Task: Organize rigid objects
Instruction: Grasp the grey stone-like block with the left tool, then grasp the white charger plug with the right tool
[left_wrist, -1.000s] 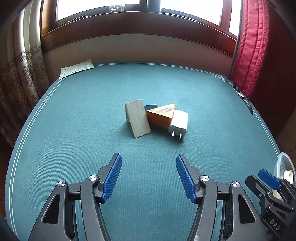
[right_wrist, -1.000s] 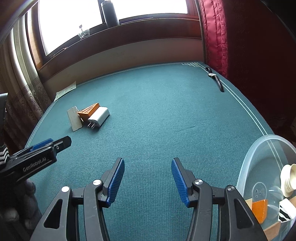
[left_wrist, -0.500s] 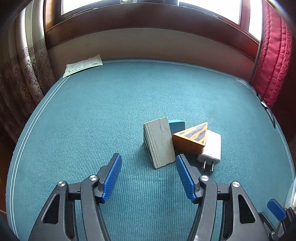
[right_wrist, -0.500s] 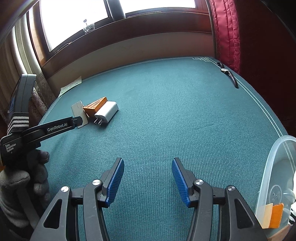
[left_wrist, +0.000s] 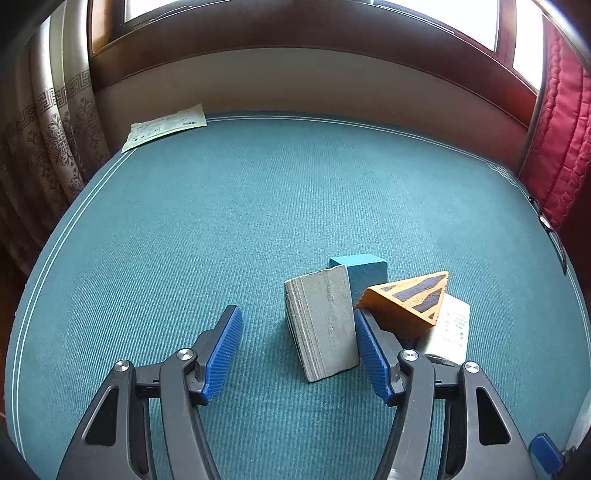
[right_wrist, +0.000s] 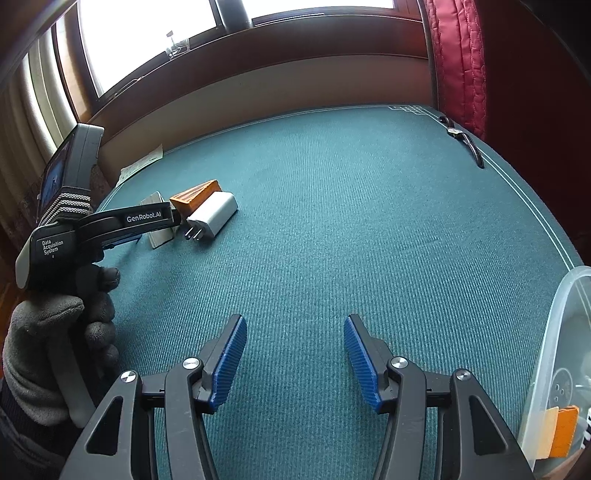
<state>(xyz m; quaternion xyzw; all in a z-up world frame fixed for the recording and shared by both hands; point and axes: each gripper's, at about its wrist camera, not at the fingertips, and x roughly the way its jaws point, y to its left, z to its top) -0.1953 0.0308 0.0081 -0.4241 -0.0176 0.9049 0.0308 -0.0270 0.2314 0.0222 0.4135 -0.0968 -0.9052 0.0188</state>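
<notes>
Grey block (left_wrist: 325, 325) is straddled by the left tongs (left_wrist: 295, 350), parted, nothing gripped, positioned for pickup; right tongs (right_wrist: 293, 360) parted, empty

Ribbed teal cloth covers the table (left_wrist: 221, 221); the grey block (left_wrist: 325, 325) looks rough, matt stone.

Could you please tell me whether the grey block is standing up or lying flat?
Tilted: the grey block rests on one lower edge and leans back against the blue block behind it, broad face showing.
</notes>
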